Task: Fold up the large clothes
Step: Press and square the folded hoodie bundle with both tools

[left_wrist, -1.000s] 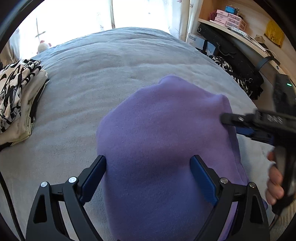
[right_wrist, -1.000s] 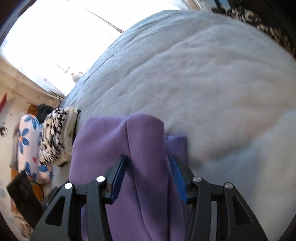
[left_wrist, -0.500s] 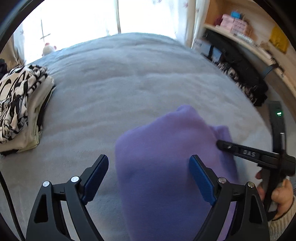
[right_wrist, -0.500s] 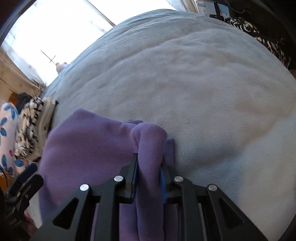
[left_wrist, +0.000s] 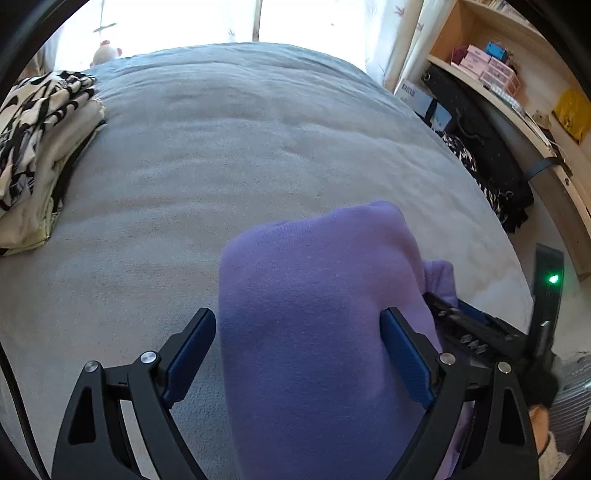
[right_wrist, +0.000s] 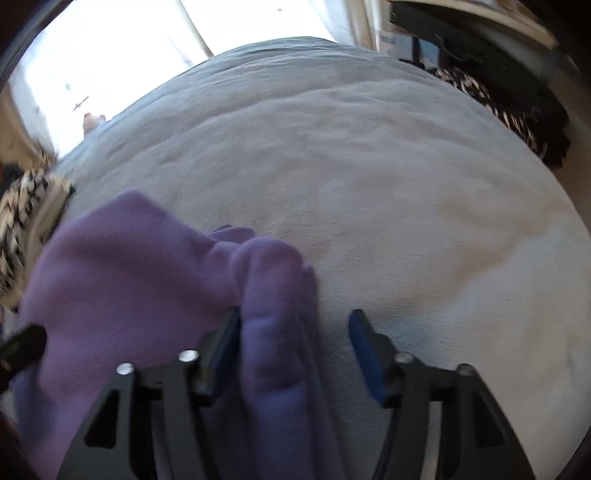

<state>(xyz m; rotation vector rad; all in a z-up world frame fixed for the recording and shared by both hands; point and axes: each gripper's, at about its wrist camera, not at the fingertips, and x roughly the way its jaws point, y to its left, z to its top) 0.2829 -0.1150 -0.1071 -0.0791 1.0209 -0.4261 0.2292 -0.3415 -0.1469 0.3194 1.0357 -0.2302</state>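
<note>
A folded purple garment lies on the grey bed cover. My left gripper is open, its jaws wide apart on either side of the garment's near part. In the left wrist view my right gripper sits at the garment's right edge. In the right wrist view my right gripper is open; a thick fold of the purple garment lies between its jaws, against the left one, with bare cover by the right one.
A stack of folded clothes with a black-and-white patterned top lies at the bed's left edge. A dark bag and patterned cloth sit beside the bed at right, under a wooden shelf. A bright window is behind the bed.
My right gripper was shut on the purple fold half a second ago and has now opened. Both grippers have drawn back towards the near edge, so the garment looks lower in view.
</note>
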